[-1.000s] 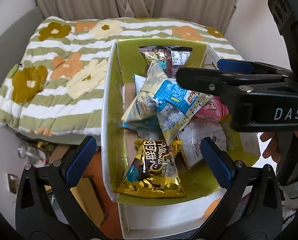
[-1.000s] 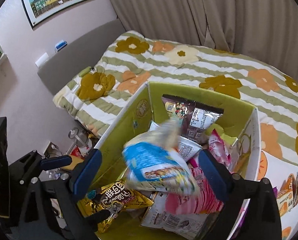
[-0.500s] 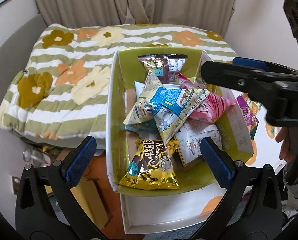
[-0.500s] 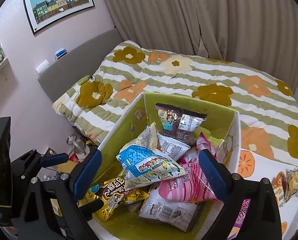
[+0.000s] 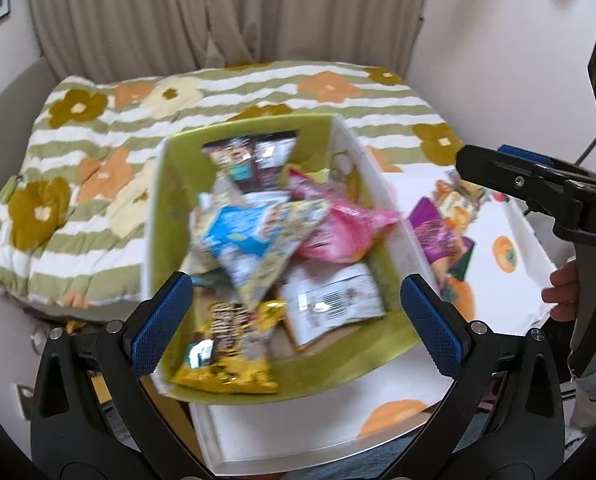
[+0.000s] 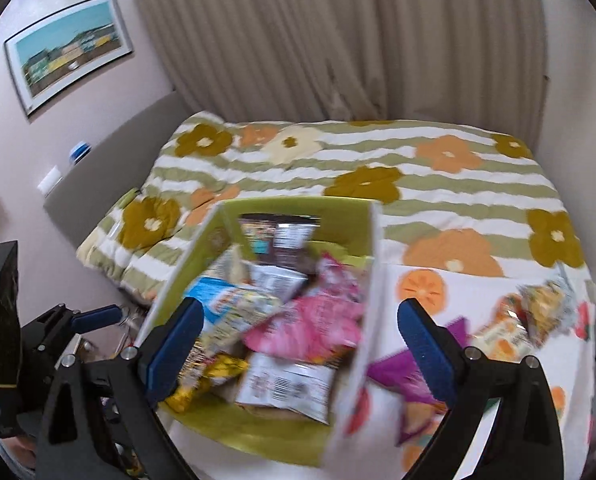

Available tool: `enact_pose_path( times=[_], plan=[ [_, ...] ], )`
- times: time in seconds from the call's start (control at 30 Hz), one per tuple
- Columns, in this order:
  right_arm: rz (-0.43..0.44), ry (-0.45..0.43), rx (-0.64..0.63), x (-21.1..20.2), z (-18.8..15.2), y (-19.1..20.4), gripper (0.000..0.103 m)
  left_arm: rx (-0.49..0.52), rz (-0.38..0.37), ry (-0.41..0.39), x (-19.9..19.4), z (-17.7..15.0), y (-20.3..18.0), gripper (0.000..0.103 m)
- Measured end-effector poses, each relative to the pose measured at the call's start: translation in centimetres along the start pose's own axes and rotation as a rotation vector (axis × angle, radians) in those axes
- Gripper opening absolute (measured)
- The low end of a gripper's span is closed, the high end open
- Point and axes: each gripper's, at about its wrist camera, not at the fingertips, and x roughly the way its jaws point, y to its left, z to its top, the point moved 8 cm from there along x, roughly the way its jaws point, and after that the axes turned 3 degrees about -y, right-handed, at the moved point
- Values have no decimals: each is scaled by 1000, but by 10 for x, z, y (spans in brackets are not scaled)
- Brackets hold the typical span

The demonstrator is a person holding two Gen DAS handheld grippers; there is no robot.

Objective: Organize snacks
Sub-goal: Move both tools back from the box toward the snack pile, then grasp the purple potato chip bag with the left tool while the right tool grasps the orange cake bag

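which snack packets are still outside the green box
The purple packet and the orange packets beyond it lie on the white cloth, right of the green box; the others are inside.

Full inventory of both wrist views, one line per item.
Open-top cardboard box: 1, green inside, white outside, on table.
Blue-and-white snack bag: 1, top of pile in box.
Pink snack bag: 1, in box, right side.
Gold-and-brown snack bag: 1, near end of box.
Dark brown snack bag: 1, against far wall of box.
Purple snack bag: 1, on table right of box.
Orange snack packets: several, blurred, far right on table.
Floral striped quilt: 1, green-white, behind box.
Left tool: open, empty.
Right tool: open, empty.
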Motion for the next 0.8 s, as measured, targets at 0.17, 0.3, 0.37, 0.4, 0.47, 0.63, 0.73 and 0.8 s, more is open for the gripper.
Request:
enact_pose_path(
  times=[0.17, 0.3, 0.37, 0.4, 0.47, 0.63, 0.73, 0.8],
  plan=[
    [-69, -34, 52, -31, 0, -57, 103, 3, -15, -15, 2, 8, -43, 103],
    [-108, -34, 46, -50, -4, -105, 103, -21, -2, -24, 6, 12, -81, 103],
    [-112, -24, 43, -58, -6, -130, 103, -40, -6, -25, 10, 15, -102, 103],
    [-114, -13, 41, -62, -7, -145, 103, -47, -4, -23, 14, 15, -114, 103],
    [-115, 3, 43, -66, -9, -168, 103, -51, 6, -16, 22, 16, -136, 103],
    [-102, 5, 18, -70, -14, -211, 103, -105, 39, 25, 54, 9, -182, 103],
    [-76, 29, -24, -60, -18, -232, 103, -156, 81, 56, 76, 2, -198, 103],
    [-51, 49, -44, -51, -21, -243, 103, -187, 148, 90, 96, -2, -203, 103]
  ],
)
